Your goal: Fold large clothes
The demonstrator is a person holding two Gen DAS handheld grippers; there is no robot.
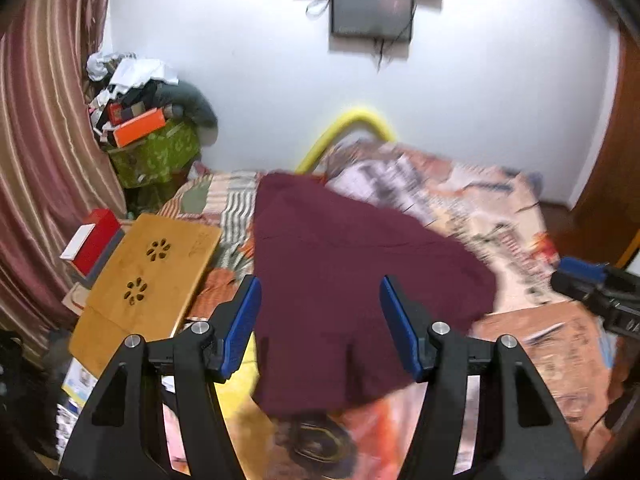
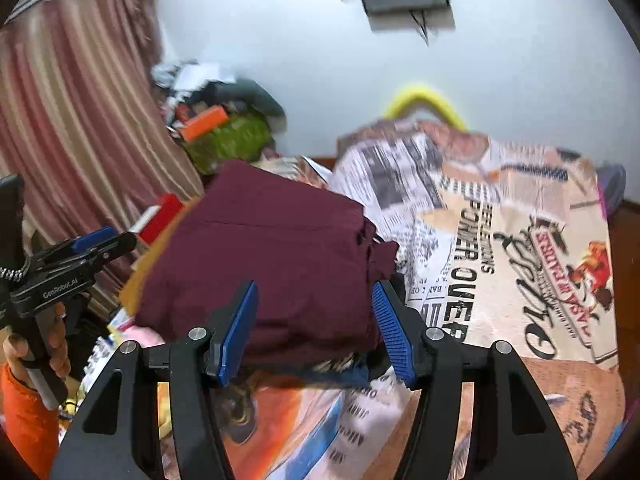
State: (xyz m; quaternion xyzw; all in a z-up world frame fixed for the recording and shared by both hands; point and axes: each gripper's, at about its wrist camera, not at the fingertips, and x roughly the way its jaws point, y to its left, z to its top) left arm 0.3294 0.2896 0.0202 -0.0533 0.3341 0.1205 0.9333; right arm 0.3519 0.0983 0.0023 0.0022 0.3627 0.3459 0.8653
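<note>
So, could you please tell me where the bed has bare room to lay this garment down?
The printed bedsheet lies bare right of the maroon garment, out to its far edge. Left is crowded: a wooden lap desk, a red box and a clutter pile by the curtain.

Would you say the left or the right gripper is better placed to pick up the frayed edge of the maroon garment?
Right, probably. The right gripper hangs open beside the bunched edge of the maroon garment; the left gripper, also open, faces its smooth middle.
</note>
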